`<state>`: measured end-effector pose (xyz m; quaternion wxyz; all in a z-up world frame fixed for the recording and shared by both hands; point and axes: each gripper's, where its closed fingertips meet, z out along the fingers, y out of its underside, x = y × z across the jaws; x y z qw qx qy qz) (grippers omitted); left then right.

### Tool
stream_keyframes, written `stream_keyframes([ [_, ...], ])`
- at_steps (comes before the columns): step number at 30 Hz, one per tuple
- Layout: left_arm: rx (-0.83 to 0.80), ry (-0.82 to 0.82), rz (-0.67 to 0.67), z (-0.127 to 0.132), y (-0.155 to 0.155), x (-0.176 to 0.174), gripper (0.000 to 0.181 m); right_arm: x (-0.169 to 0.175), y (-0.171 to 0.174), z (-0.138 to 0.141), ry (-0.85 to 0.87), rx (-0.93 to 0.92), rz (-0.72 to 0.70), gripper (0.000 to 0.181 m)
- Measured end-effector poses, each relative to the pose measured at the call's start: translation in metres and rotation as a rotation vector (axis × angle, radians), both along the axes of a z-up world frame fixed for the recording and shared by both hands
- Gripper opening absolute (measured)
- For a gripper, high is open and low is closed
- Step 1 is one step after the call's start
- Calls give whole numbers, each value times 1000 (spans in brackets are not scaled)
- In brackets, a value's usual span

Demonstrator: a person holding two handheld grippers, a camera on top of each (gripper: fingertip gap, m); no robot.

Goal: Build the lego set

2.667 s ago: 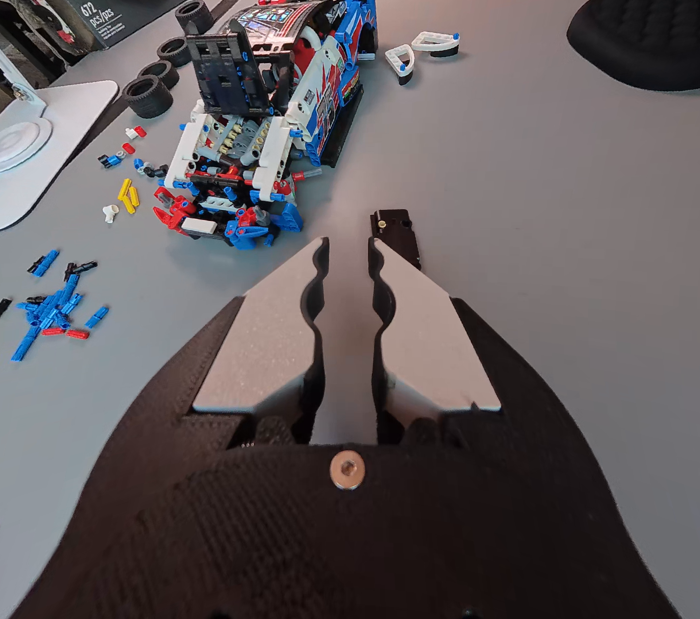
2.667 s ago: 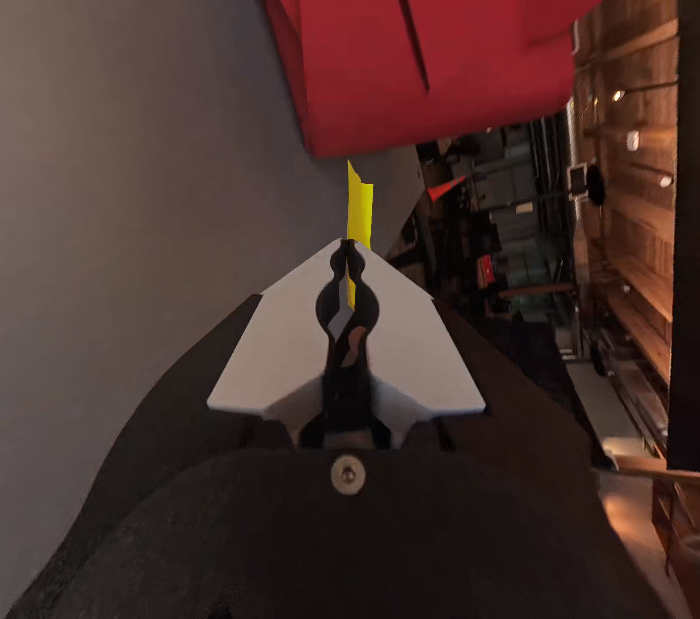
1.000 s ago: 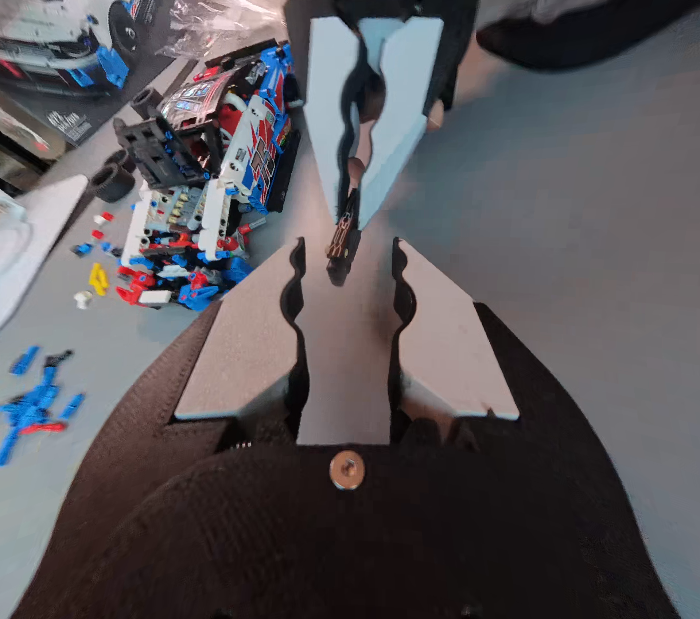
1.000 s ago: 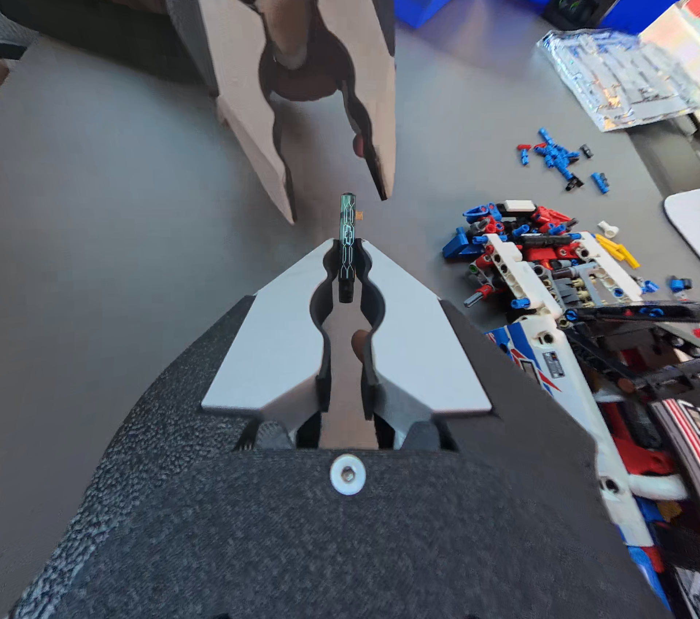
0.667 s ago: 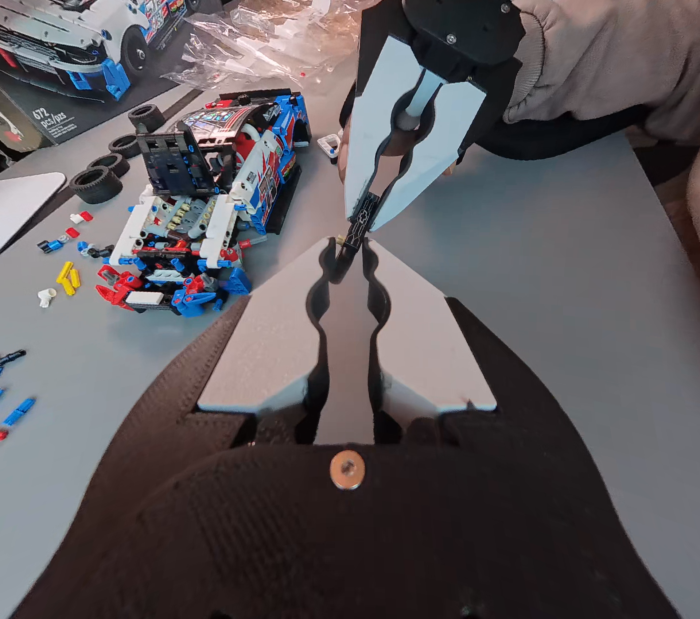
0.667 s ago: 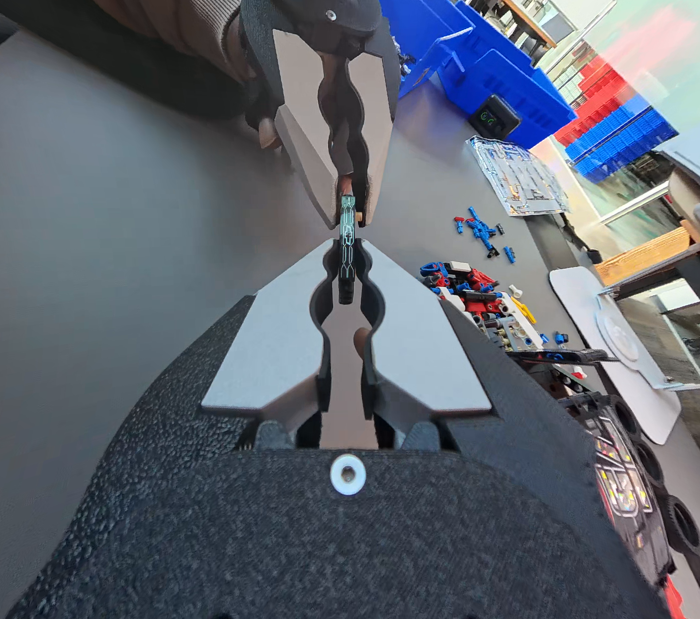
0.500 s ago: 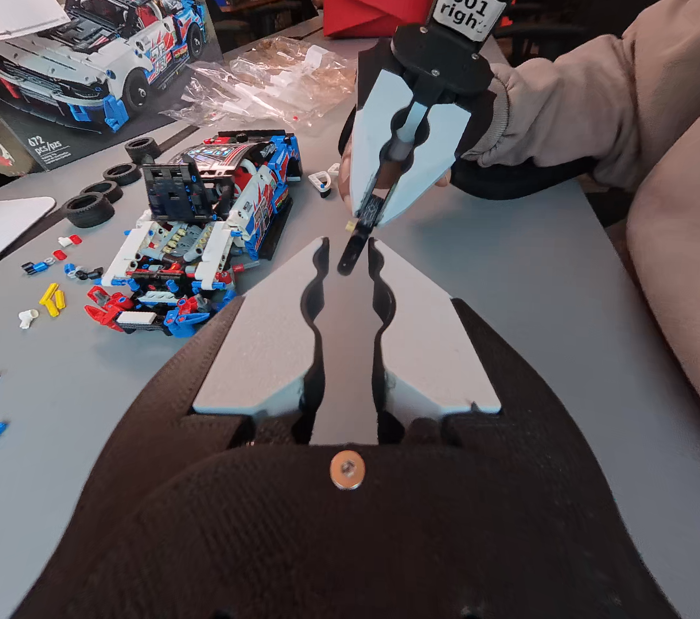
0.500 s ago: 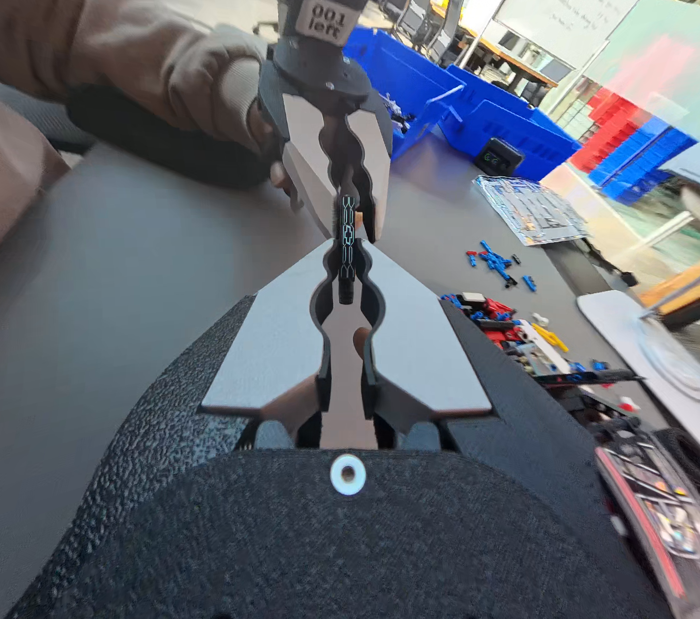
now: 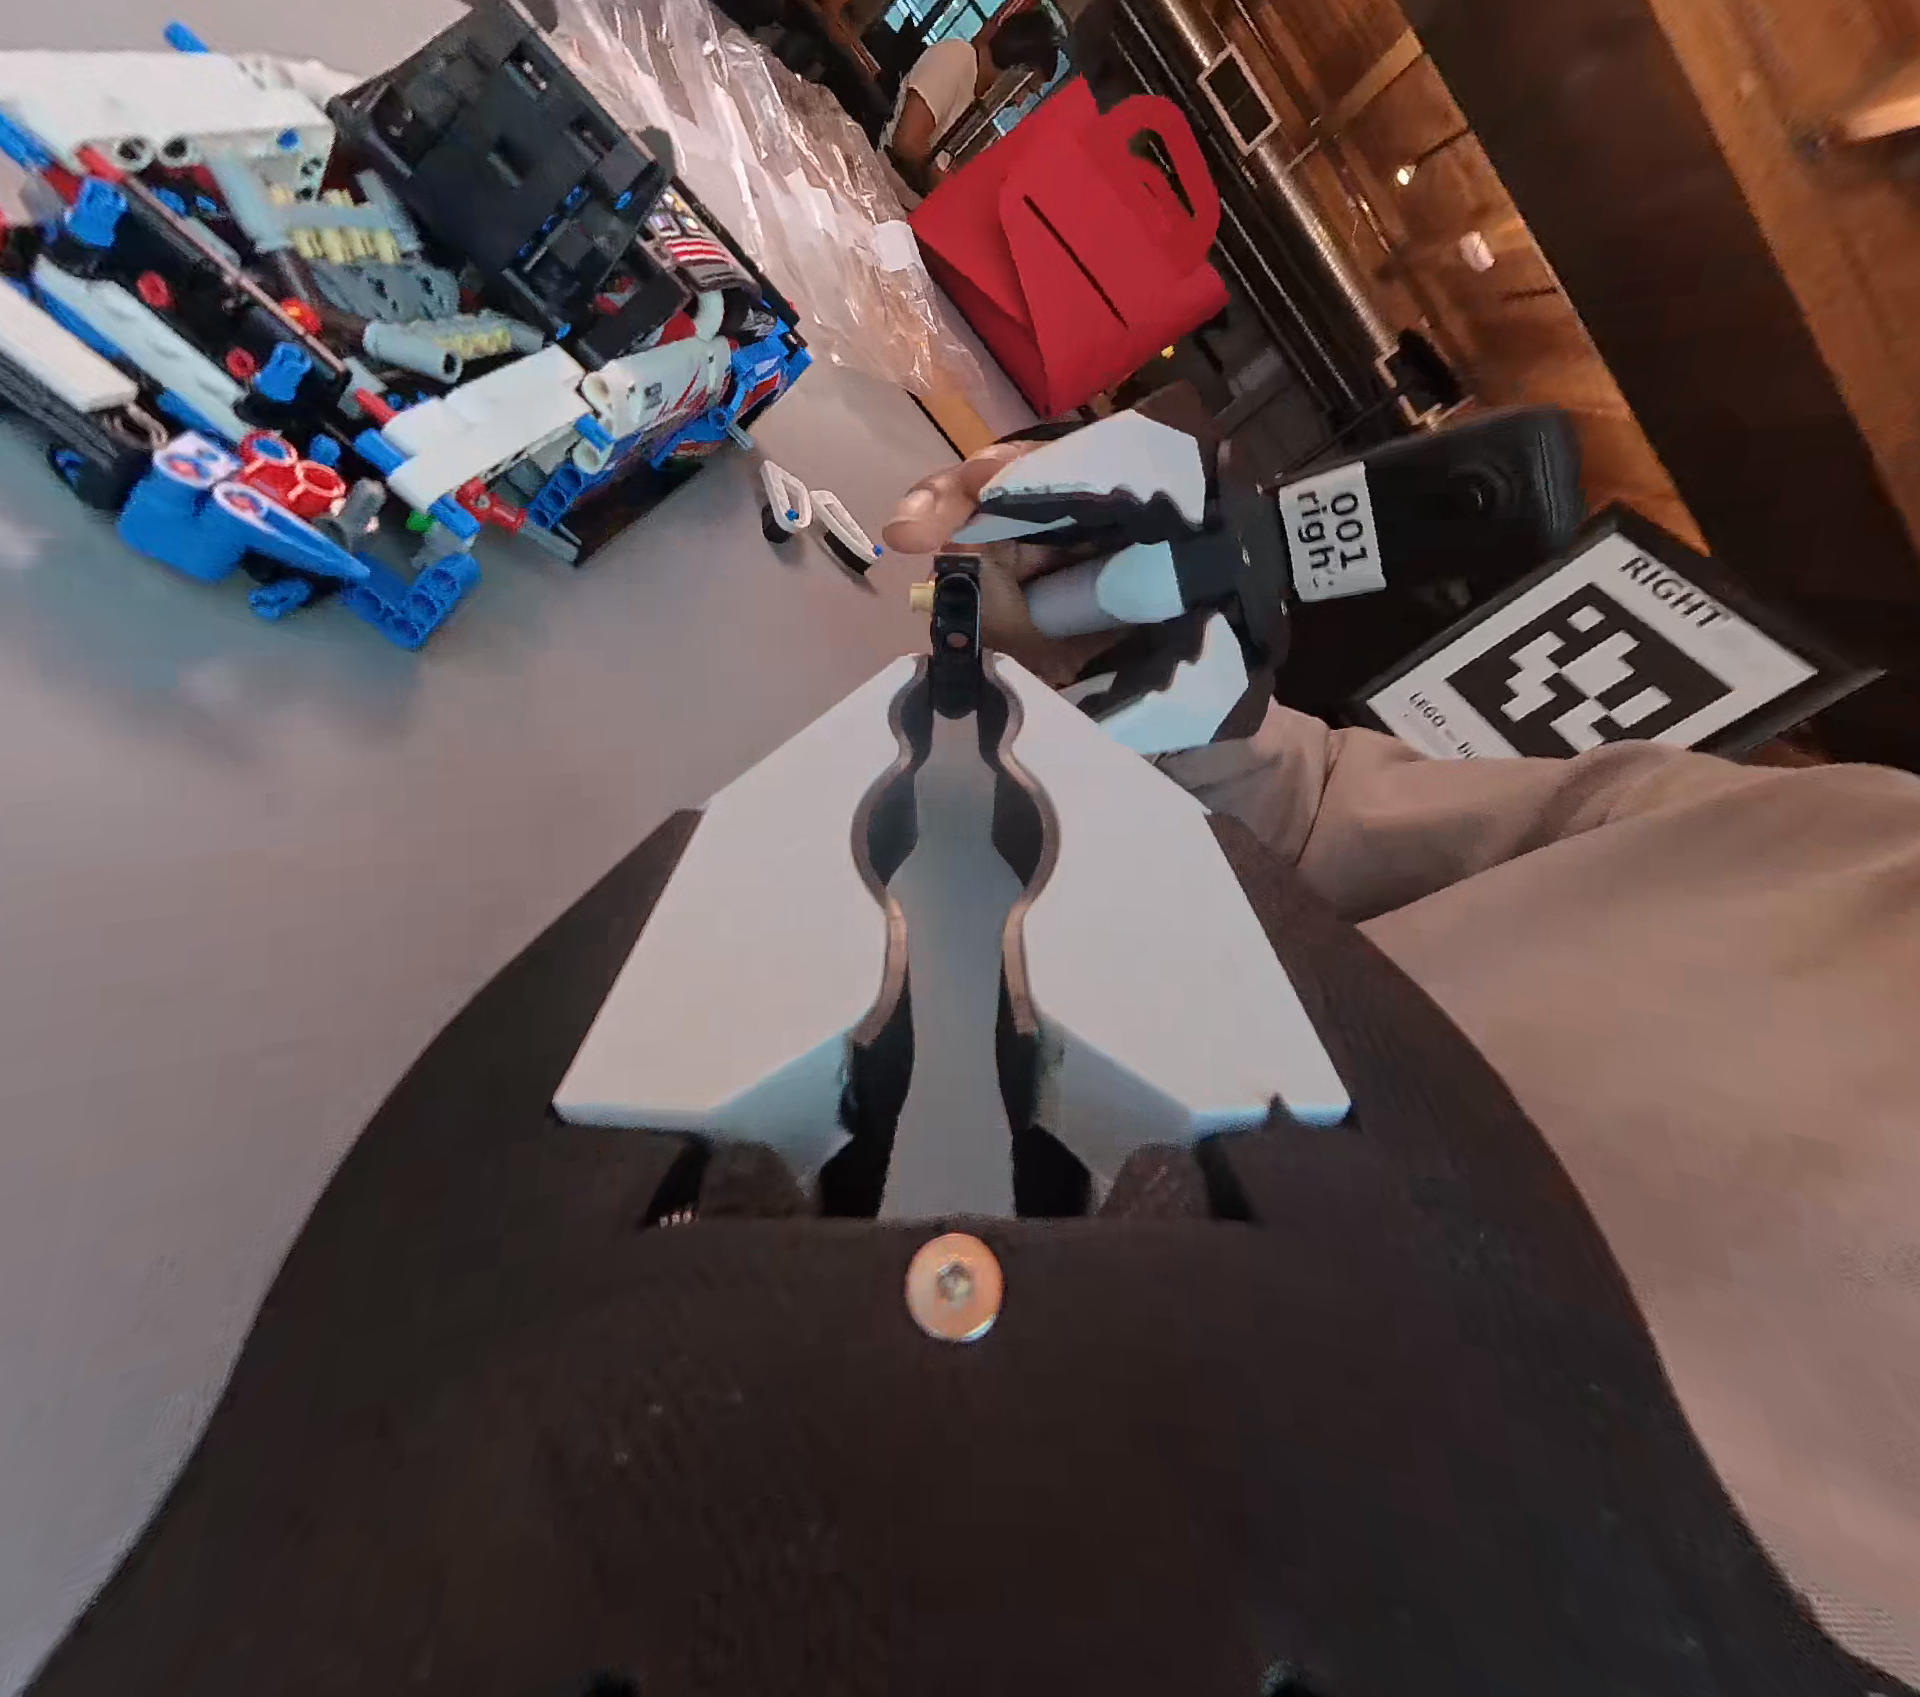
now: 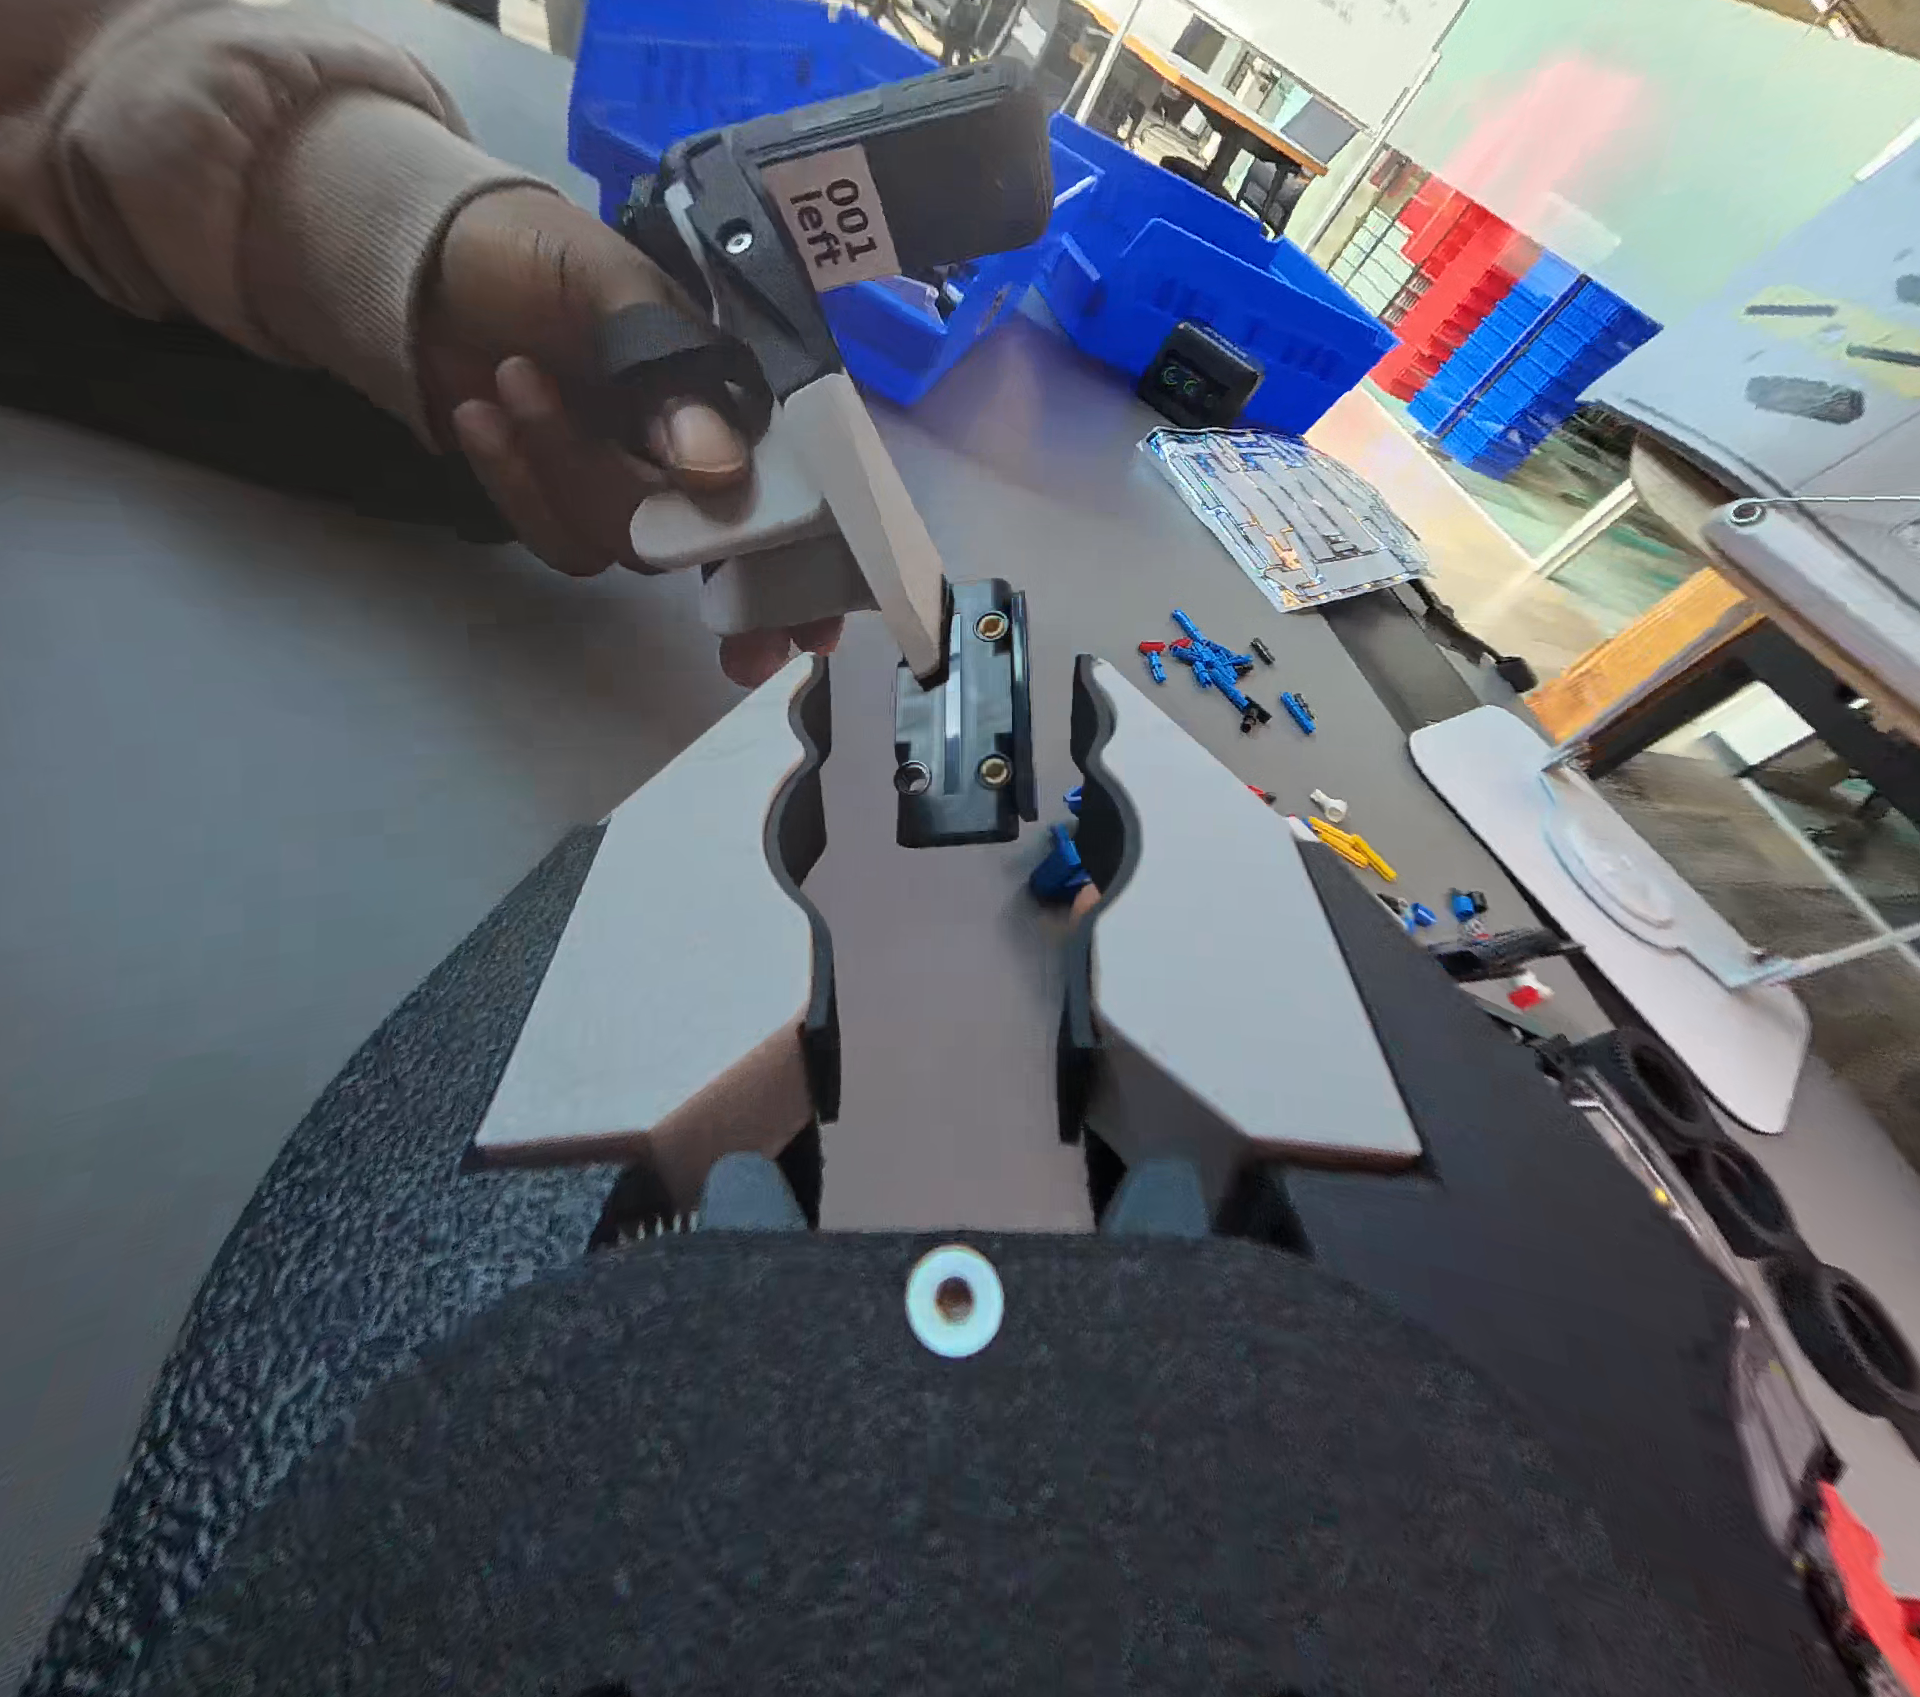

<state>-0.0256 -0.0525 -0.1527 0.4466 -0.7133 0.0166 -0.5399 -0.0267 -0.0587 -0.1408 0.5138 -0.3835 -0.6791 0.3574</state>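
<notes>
The black piece hangs above the table, pinched by the left gripper. The right gripper stands wide open around it, holding nothing. The car and loose pins lie beside; the near table is bare.

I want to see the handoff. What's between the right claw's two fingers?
In the right wrist view, the open right claw has the black lego panel between its fingers, untouched; the left claw grips it.
</notes>
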Motion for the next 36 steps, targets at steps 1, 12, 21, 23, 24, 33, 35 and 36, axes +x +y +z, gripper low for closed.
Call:
stream_keyframes([
  [1,-28,-29,-3,-2,1,-1,5,-4,-1,-5,-23,47,-16,46],
  [12,-114,-159,-84,-2,-6,7,5,-16,-2,-16,-57,91,-15,28],
  [21,-123,-214,-99,2,-8,7,5,-16,-3,-12,-52,53,-23,27],
  [23,-123,-215,-104,2,-8,7,5,-16,-4,-12,-48,60,-18,27],
  [24,-122,-213,-103,2,-8,8,5,-15,-4,-12,-47,60,-18,27],
  [33,-81,-197,-75,6,-6,0,5,-9,2,-10,-7,120,-35,27],
  [35,-75,-190,-76,7,-6,1,5,-8,2,-11,-16,122,-29,27],
  [36,-72,-189,-79,7,-6,1,5,-8,2,-10,-13,125,-25,27],
])
